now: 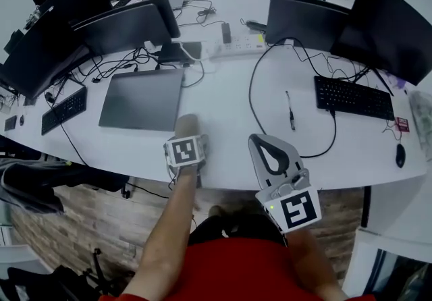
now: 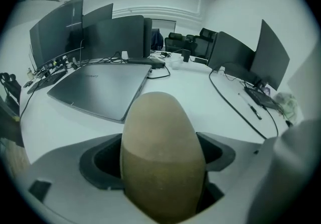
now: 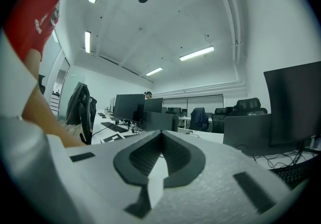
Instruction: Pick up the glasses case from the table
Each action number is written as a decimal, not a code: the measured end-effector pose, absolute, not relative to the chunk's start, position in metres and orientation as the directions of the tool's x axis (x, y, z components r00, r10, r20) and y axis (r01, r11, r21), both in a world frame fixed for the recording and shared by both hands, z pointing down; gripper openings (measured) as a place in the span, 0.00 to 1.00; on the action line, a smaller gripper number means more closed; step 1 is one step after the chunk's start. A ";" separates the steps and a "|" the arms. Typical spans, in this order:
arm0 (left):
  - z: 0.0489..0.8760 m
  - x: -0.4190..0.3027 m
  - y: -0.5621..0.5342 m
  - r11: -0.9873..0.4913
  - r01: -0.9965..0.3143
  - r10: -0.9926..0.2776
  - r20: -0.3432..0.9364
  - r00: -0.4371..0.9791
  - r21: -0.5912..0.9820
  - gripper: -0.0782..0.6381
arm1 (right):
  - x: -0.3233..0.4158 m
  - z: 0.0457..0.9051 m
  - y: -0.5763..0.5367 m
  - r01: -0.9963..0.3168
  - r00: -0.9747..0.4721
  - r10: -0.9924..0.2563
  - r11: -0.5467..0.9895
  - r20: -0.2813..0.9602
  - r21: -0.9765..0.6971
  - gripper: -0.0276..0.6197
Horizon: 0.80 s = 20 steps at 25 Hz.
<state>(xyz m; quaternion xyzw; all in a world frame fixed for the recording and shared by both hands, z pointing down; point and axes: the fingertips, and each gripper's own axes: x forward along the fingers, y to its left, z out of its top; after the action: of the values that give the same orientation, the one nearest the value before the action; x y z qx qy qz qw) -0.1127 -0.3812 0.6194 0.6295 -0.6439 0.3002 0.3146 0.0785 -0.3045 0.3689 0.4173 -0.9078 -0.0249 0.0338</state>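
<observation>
The tan, rounded glasses case lies on the white table near its front edge, just right of a closed grey laptop. My left gripper points down at it. In the left gripper view the case fills the gap between the wide-spread jaws, and dark gaps show on both sides. My right gripper hovers at the table edge to the right of the case, pointing level. Its jaws meet at the tip with nothing between them.
A black cable loops across the table right of the case, with a pen beyond it. A keyboard and a mouse lie at the right. Monitors and a power strip line the back.
</observation>
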 end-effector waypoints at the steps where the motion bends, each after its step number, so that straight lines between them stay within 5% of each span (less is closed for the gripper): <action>1: 0.620 -0.114 -0.381 0.036 -0.999 -0.623 0.782 -0.013 0.012 0.67 | 0.081 0.372 -0.305 -0.757 -0.649 -0.760 0.650 0.046 0.068 0.05; 7: 0.613 -0.108 -0.369 0.006 -0.998 -0.637 0.770 0.045 0.063 0.67 | 0.092 0.377 -0.309 -0.757 -0.648 -0.760 0.650 0.041 0.072 0.05; 20: 0.429 -0.097 -0.341 -0.189 -0.979 -0.915 0.349 0.202 0.072 0.67 | 0.067 0.362 -0.295 -0.712 -0.699 -0.715 0.698 0.016 0.073 0.05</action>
<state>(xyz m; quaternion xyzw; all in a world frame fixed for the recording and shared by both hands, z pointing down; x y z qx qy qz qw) -0.0971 -0.3407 0.4291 0.7625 -0.6212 0.1142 0.1405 0.0671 -0.2948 0.3618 0.3873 -0.9212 -0.0305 0.0216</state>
